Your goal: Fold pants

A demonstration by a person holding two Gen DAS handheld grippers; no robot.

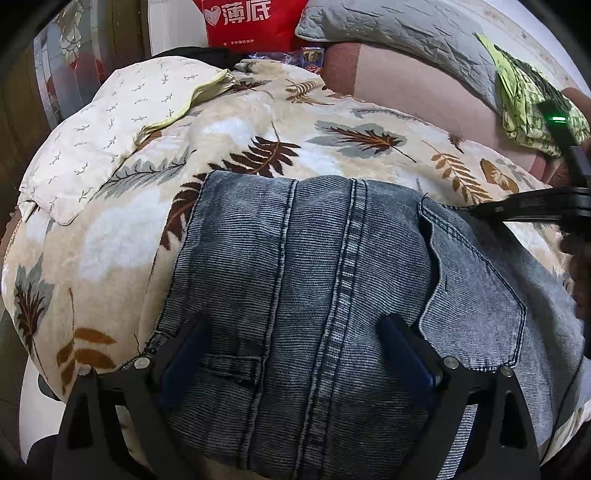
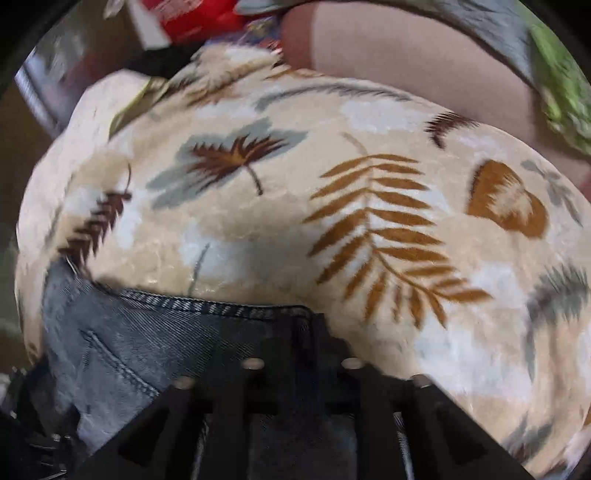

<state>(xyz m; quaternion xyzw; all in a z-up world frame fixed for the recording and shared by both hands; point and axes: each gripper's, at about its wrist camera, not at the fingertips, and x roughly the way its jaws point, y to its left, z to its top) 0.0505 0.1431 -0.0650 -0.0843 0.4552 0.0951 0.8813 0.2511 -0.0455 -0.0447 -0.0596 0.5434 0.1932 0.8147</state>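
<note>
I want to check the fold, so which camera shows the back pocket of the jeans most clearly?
The left wrist view: the back pocket lies sharp and almost whole on the jeans, right of the centre seam. The right wrist view is motion-blurred; there only a pocket's stitched edge shows, low left, beside the right gripper.

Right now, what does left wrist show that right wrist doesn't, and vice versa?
Only left wrist: the left gripper open, fingers spread over the jeans' centre seam; the white pillow; a red bag; the right gripper seen from the side at the far denim edge.

Only right wrist: the fingers closed together on the jeans' stitched edge, up close.

Both: the jeans, the leaf-print blanket, the green cloth.
</note>
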